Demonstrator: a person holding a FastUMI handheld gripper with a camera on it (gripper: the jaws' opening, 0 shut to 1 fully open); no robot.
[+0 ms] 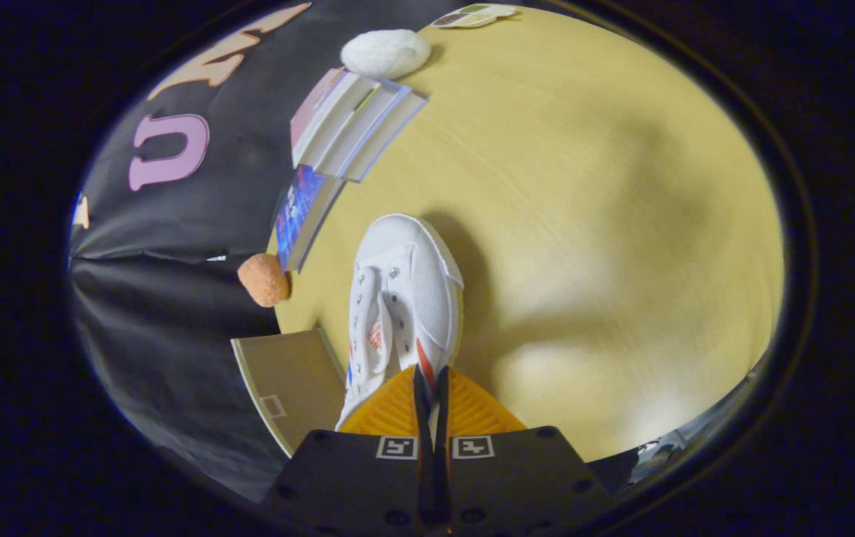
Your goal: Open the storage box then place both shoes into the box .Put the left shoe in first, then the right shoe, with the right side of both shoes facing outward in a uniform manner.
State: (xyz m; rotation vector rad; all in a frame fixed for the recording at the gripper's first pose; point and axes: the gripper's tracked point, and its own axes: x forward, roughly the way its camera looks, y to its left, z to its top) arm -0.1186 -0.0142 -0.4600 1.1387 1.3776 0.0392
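A white sneaker with red and blue side stripes points away from me, toe toward the books. My gripper is shut on the thin rim of its heel end, the two fingers pressed almost together with the rim between them. The shoe seems lifted off the yellow wooden table, casting a shadow to its right. A beige flat panel of the storage box lies just left of the fingers, beside the shoe's heel; the rest of the box is hidden.
A stack of books and a blue-covered book lie beyond the shoe along the table's left edge. An orange lump sits by the blue book. A white lump and a card lie farther off.
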